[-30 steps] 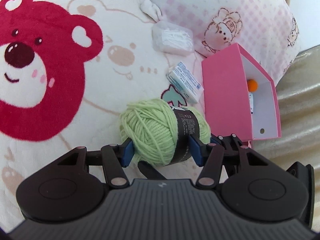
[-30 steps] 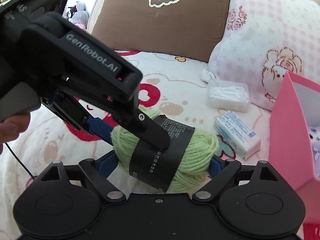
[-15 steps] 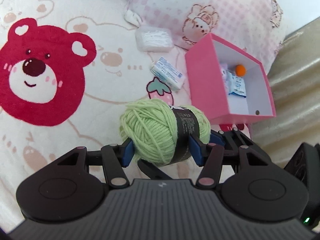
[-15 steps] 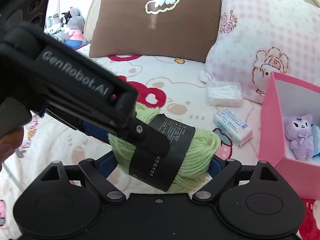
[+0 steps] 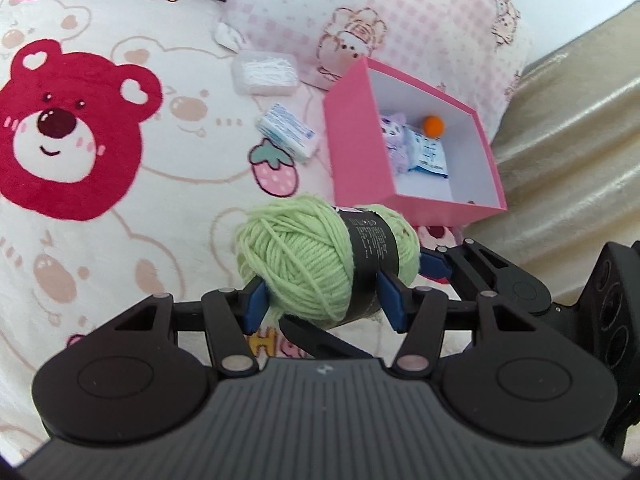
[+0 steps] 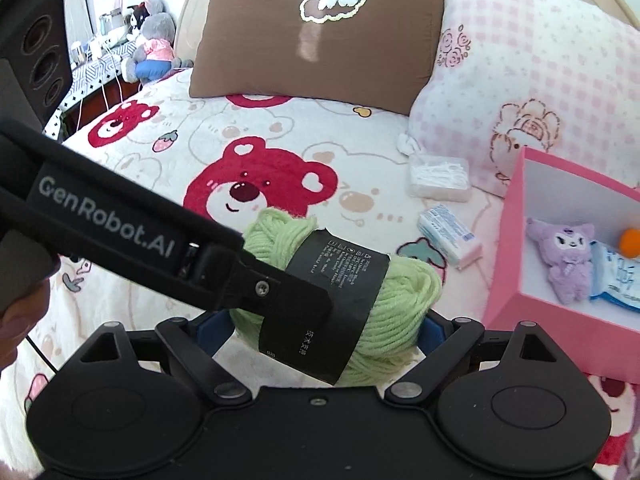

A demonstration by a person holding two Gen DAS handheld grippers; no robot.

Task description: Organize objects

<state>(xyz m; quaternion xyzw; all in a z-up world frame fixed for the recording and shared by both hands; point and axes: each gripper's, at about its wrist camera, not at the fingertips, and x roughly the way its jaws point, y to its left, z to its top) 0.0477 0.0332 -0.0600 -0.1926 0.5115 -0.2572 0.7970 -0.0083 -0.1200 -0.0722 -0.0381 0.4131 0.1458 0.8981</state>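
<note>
Green yarn ball [image 5: 316, 256] held above the bear-print bed [image 5: 120, 240], left gripper [image 5: 322, 300] fingers clamped on it, right gripper [image 6: 320, 330] fingers pressing its ends, pink box [image 5: 360, 148] beside.

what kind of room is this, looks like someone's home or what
Most likely a bedroom in a home: the work surface is a bed with a bear-print blanket, a brown pillow and a pink checked pillow lean at its head, and plush toys sit on a side table beyond.
</note>
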